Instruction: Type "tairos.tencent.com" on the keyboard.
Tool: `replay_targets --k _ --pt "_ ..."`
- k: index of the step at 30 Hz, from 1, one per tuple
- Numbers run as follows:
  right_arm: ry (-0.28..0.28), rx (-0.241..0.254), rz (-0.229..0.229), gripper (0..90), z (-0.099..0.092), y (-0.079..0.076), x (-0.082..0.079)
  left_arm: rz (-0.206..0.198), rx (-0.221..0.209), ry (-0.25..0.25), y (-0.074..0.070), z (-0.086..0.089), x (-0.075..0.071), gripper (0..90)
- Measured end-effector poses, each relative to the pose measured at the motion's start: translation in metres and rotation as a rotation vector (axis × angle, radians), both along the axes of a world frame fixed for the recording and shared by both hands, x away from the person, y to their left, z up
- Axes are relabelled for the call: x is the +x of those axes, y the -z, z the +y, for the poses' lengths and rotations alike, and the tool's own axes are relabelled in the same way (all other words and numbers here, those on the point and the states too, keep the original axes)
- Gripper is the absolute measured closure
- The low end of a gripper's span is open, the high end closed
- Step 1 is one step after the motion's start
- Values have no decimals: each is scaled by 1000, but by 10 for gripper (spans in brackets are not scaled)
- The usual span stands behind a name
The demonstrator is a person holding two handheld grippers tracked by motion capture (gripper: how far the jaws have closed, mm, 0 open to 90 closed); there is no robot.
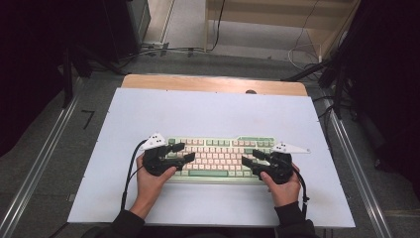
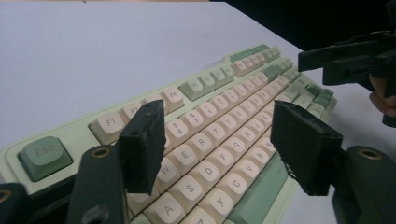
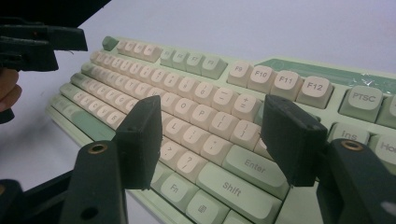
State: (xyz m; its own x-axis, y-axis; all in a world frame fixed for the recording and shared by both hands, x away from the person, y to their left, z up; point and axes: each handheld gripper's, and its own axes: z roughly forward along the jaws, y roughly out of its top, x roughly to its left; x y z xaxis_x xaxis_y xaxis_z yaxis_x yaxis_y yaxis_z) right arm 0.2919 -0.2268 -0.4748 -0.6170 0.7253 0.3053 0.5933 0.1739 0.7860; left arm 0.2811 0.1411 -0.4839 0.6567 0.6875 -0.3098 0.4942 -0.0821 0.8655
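My left gripper (image 2: 219,144) hangs right over the A, S and D keys, jaws wide apart and empty. My right gripper (image 3: 212,137) hovers over the Enter end, jaws just as wide, nothing between them. The one keyboard (image 1: 220,157) lies flat on the white table (image 1: 208,116), near my edge. To press well, I judge I should come down with one fingertip squarely on one keycap. Count: two grippers, one keyboard.

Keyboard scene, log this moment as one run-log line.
scene: green-and-cream keyboard on white table | left gripper: open above left keys | right gripper: open above right keys | held: nothing
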Motion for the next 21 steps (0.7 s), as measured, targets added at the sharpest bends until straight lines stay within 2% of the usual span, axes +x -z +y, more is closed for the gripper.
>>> replay_targets --k 10,14,15,18,21 --pt "-2 -4 4 368 1 1 0 6 13 -47 1 3 9 334" --pt "-4 -6 4 368 1 2 0 9 30 -46 2 1 12 378" --pt "-4 -8 3 368 1 2 0 4 29 -44 1 1 12 412" --pt "-5 -8 5 368 1 2 0 -3 26 -6 0 -1 11 617" --pt "-5 -11 8 368 2 2 0 -1 50 29 1 -6 11 794"
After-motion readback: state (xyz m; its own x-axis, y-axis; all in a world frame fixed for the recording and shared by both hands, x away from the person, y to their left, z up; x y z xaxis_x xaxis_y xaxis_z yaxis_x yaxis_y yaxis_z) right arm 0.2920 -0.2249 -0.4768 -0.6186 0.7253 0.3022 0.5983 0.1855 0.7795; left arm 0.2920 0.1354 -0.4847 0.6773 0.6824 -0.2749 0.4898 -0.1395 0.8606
